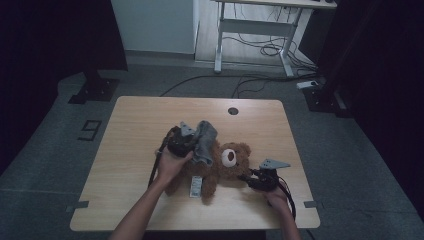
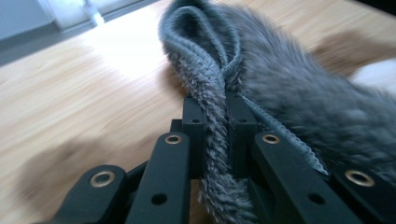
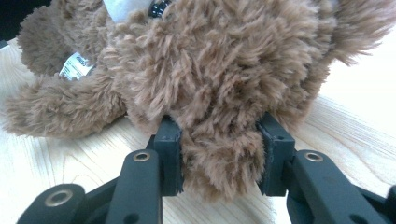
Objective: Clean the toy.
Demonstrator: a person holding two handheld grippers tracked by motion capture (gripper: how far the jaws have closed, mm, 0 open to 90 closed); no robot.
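- Teddy bear (image 1: pixel 220 167) lies mid-table; right gripper (image 3: pixel 219 158) is clamped on its plush.
- Left gripper (image 2: pixel 215 135) pinches the grey knit garment (image 2: pixel 299 98) draped on the bear.
- Pull gently, keeping the bear anchored.

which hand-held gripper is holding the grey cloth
The left hand-held gripper: its jaws pinch the ribbed edge of the grey cloth. The right hand-held gripper is instead clamped on the brown bear.
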